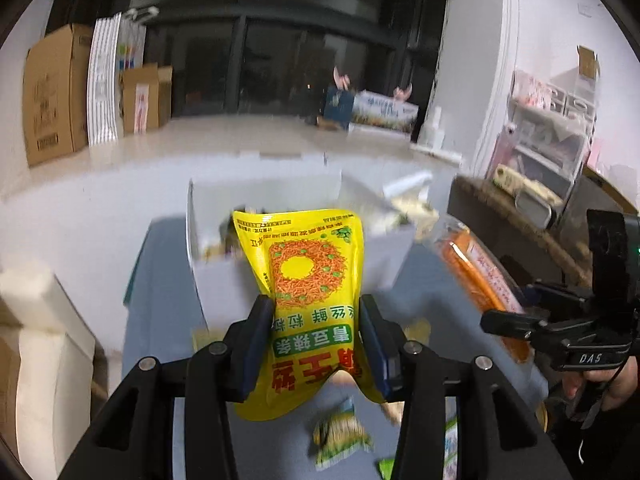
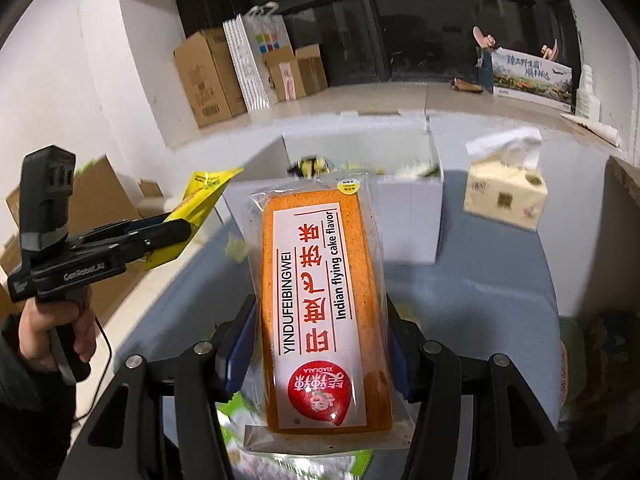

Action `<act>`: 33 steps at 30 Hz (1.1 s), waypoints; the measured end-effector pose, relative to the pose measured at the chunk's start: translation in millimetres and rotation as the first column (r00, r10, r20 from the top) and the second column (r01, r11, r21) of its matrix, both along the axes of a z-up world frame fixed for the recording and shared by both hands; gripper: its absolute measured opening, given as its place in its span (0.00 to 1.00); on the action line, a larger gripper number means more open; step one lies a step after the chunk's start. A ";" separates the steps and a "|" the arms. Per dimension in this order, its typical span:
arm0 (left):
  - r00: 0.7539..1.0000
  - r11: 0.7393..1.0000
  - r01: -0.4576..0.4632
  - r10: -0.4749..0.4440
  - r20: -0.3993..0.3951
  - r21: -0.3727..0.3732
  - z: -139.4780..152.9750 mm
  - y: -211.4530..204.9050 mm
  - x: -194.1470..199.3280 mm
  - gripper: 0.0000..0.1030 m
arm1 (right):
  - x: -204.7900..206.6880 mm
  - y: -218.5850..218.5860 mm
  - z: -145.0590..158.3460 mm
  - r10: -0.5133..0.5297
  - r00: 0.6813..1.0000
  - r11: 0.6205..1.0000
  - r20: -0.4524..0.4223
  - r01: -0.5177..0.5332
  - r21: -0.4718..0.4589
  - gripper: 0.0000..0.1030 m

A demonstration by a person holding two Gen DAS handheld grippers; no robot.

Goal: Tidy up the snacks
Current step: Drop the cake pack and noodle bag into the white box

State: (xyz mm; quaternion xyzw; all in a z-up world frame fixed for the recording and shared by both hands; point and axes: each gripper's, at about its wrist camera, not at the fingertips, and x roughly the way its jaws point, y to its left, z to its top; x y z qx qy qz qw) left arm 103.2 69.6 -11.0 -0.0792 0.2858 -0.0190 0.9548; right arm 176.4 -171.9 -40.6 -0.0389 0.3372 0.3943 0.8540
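Note:
My left gripper [image 1: 316, 320] is shut on a yellow snack bag [image 1: 308, 272] and holds it up in front of a white open box [image 1: 224, 280] that has several snacks inside. My right gripper [image 2: 320, 320] is shut on an orange cake pack [image 2: 320, 304] with a white label, held above the blue table [image 2: 480, 304]. The same box [image 2: 412, 220] stands just beyond the pack. The left gripper with its yellow bag [image 2: 200, 208] shows at the left of the right wrist view. The cake pack [image 1: 476, 272] shows at the right of the left wrist view.
Small green and yellow snack packets [image 1: 340, 440] lie on the table below my grippers. A tissue pack [image 2: 504, 196] stands right of the box. Cardboard boxes [image 2: 208, 76] stand along the far wall. A dark shelf edge [image 1: 500, 216] sits at the right.

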 end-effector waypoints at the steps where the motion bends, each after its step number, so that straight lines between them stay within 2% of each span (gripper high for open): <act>1: 1.000 1.000 -0.002 0.002 0.015 0.000 7.8 3.0 7.2 0.47 | 5.9 3.9 5.9 0.002 1.000 1.000 0.006 -0.002 0.009 0.59; 8: 0.996 0.999 -0.049 0.049 0.068 -0.008 40.3 31.4 80.3 0.47 | 73.9 34.9 43.9 -0.044 0.999 0.995 0.000 0.044 0.084 0.59; 13: 0.997 0.998 -0.067 0.067 0.036 0.015 44.4 49.6 137.3 0.47 | 131.6 67.3 50.2 -0.093 0.996 0.994 -0.015 0.094 0.054 0.59; 18: 0.997 0.997 -0.071 0.072 -0.002 0.025 40.6 58.5 170.8 0.48 | 169.1 90.6 49.6 -0.120 0.991 0.992 -0.061 0.122 0.038 0.59; 19: 0.997 0.997 -0.073 0.073 -0.005 0.032 39.1 59.2 174.2 0.50 | 175.6 96.2 48.7 -0.125 0.990 0.991 -0.068 0.128 0.034 0.59; 21: 0.995 0.994 -0.100 0.102 -0.023 0.051 33.4 61.4 181.6 0.72 | 186.7 107.4 46.8 -0.125 0.989 0.991 -0.081 0.128 0.030 0.61; 23: 0.990 0.988 -0.139 0.141 -0.023 0.067 28.1 66.8 183.7 0.92 | 195.4 121.4 42.7 -0.099 0.990 0.994 -0.100 0.103 0.036 0.74; 24: 0.982 0.980 -0.182 0.185 -0.031 0.077 23.9 73.0 183.2 0.97 | 196.7 126.0 39.9 -0.088 0.991 0.995 -0.104 0.092 0.035 0.89; 26: 0.978 0.981 -0.193 0.195 -0.075 0.031 13.5 88.2 181.7 1.00 | 200.7 130.9 34.4 -0.111 0.988 0.994 -0.103 0.110 -0.007 0.99; 28: 0.977 0.982 -0.188 0.187 -0.102 -0.005 5.8 97.4 178.3 1.00 | 200.8 127.4 32.0 -0.133 0.986 0.991 -0.099 0.132 -0.010 1.00; 33: 0.976 0.980 -0.195 0.197 -0.092 0.030 3.3 98.2 165.0 1.00 | 198.1 110.4 35.3 -0.166 0.978 0.984 -0.123 0.172 0.039 1.00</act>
